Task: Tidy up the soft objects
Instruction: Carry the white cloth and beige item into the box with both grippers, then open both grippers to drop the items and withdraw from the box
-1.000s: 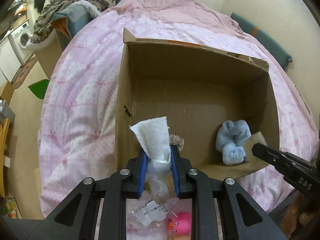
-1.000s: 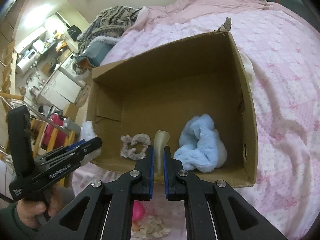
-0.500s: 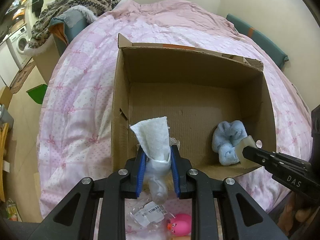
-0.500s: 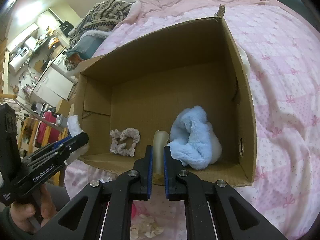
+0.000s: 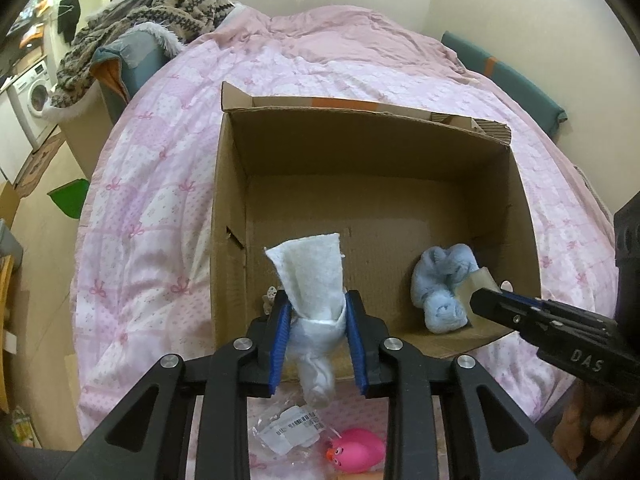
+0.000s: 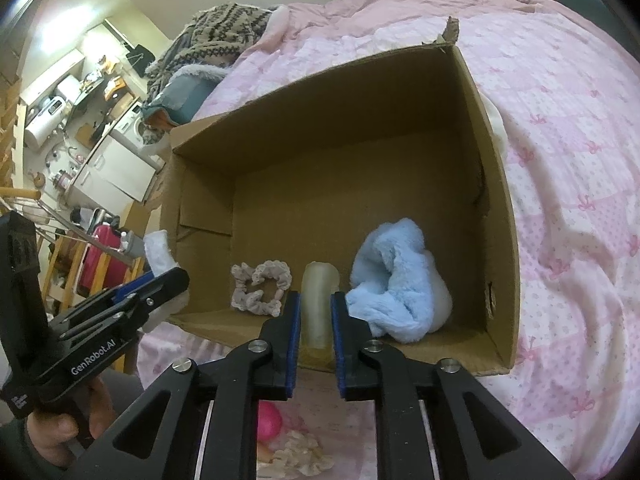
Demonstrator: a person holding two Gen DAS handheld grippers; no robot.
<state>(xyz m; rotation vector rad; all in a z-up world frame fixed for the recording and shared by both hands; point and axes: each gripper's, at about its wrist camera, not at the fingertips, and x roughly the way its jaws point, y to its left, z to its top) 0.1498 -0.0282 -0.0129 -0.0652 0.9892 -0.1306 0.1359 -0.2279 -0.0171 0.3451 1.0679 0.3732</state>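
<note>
An open cardboard box (image 5: 372, 148) (image 6: 328, 92) stands on a pink bedspread. Inside lie a light blue fluffy cloth (image 5: 442, 286) (image 6: 394, 278) and a beige scrunchie (image 6: 260, 286). My left gripper (image 5: 316, 316) is shut on a white rolled cloth (image 5: 312, 276) at the box's near left edge. My right gripper (image 6: 314, 312) is shut on a pale translucent soft piece (image 6: 318, 300) over the box's near edge, beside the blue cloth. Each gripper shows in the other's view, the right one (image 5: 484, 298) and the left one (image 6: 176, 280).
A pink rubber duck (image 5: 354, 456) and a clear plastic bag with a label (image 5: 288, 434) lie on the bed in front of the box. A knitted blanket (image 5: 160, 8) is piled at the bed's far left. Cream petals (image 6: 298, 456) lie below my right gripper.
Both grippers have moved closer to the box's near edge, still holding their items. The right gripper's pale piece now sits lower, beside the blue cloth.
</note>
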